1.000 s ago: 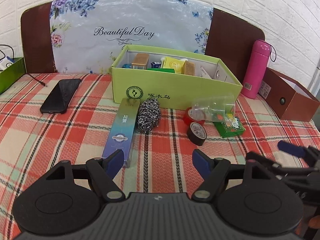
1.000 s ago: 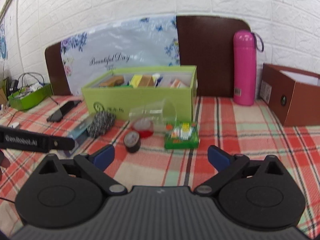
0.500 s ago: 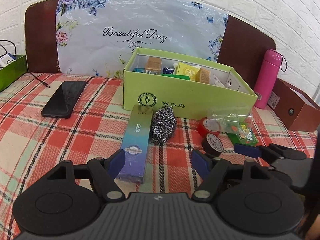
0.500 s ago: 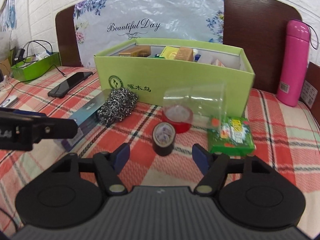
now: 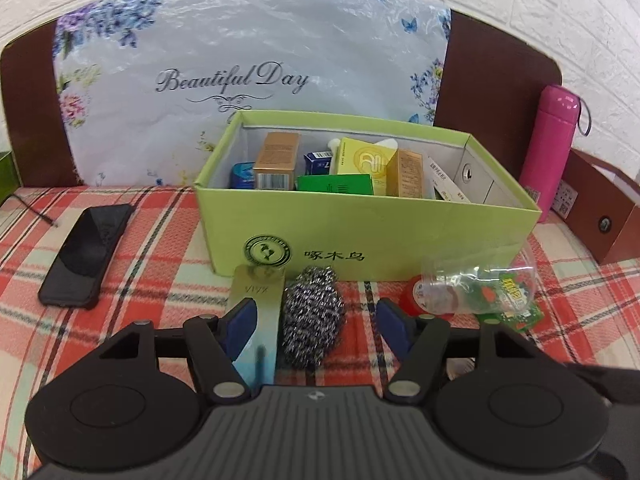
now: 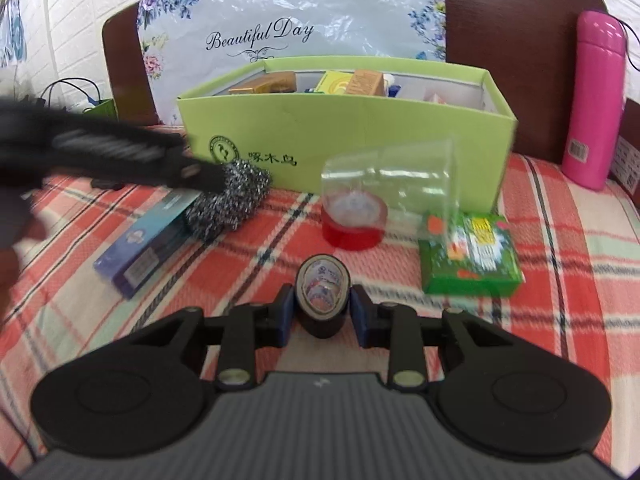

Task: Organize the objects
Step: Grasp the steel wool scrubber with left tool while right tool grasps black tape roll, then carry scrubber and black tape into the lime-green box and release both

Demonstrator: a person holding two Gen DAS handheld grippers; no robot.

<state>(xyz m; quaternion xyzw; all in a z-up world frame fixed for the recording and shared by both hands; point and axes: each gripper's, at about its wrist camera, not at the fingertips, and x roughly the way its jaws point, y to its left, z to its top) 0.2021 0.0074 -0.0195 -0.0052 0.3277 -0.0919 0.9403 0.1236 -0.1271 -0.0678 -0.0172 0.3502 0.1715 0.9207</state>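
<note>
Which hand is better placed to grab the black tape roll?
Right. The right tongs already straddle the black tape roll and are closing on it. The left tongs sit at the steel scrubber.

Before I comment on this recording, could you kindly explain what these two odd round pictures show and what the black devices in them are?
There is no robot: a person holds a two-finger gripper in each hand, and a fisheye camera on each looks forward along its fingers.

In the left view, the left gripper is closing around a steel wool scourer beside a long toothpaste box.

In the right view, the right gripper is closing on a dark roll of tape, which sits between its pads.

On the plaid tablecloth also lie a red tape roll, a tipped clear plastic cup, a small green box and a phone. Behind stands a green cardboard box holding small packages.
</note>
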